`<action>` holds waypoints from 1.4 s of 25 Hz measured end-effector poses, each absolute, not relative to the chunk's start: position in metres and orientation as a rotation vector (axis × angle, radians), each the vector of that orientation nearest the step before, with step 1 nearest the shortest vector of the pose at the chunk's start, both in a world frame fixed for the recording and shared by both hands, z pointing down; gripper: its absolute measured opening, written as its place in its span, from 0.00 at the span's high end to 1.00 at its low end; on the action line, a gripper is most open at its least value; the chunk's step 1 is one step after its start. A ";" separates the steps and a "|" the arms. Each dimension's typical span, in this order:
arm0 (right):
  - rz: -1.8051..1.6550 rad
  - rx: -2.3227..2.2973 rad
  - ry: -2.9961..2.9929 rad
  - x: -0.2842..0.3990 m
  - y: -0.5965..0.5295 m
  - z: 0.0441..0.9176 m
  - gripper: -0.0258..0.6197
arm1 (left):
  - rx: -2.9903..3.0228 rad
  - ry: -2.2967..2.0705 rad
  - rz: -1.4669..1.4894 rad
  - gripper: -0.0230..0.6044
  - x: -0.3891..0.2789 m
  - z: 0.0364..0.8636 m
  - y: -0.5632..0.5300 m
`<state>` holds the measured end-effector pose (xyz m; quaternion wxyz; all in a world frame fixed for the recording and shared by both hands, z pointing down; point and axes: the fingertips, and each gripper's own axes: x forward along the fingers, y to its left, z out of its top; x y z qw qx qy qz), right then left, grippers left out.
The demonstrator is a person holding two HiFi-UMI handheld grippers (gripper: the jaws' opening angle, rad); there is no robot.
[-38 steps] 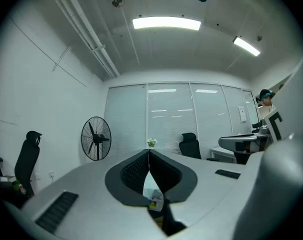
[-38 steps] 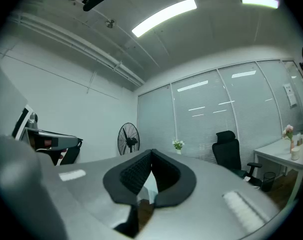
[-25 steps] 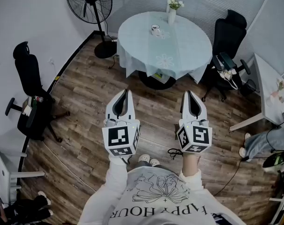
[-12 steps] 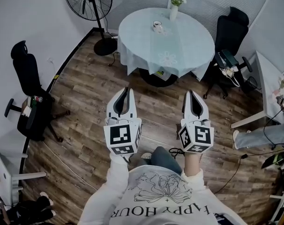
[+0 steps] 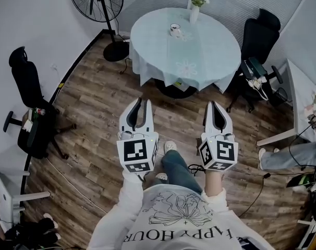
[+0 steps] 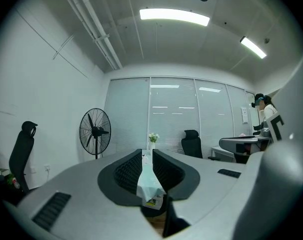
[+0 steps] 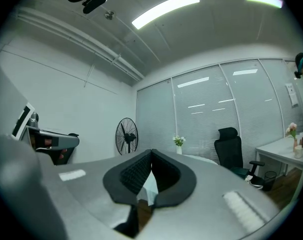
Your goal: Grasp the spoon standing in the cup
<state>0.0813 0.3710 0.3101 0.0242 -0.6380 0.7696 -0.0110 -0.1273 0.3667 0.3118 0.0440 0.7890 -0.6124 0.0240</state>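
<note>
The task is judged to be at its very start: the table has not been reached and nothing has been grasped. Both grippers are held level in front of the person, over the floor and well apart from the table. The left gripper point(image 5: 144, 102) is seen with its jaws a narrow way apart, having just been opening, and nothing stands between them. The right gripper point(image 5: 211, 104) is seen with its jaws pressed together at the tips, and nothing is held there. The cup point(image 5: 174, 30) stands on the far half of the table, near the vase. The spoon itself is too small to be made out. What remains is judged to be the whole job: the table must be approached, jaws set around the spoon's handle, and closed.

The room is floored with wood planks point(image 5: 95, 103) and walled at the far side with pale blinds. A round table point(image 5: 199, 56) draped in a light cloth stands in the middle. Black office chairs are placed at the left point(image 5: 27, 103) and beyond the table point(image 5: 257, 35). A standing fan point(image 5: 98, 4) is seen by the wall, and a vase of flowers point(image 5: 193, 12) at the table's far edge.
</note>
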 end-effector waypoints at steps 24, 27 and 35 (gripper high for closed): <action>-0.056 -1.819 2.432 0.123 0.144 0.299 0.94 | 2.357 -2.011 0.081 0.87 -0.087 0.298 0.162; -0.052 -1.800 2.444 0.125 0.122 0.300 0.94 | 2.337 -2.028 0.075 0.87 -0.086 0.301 0.144; -0.077 -1.781 2.467 0.122 0.078 0.308 0.94 | 2.307 -2.042 0.092 0.87 -0.090 0.307 0.108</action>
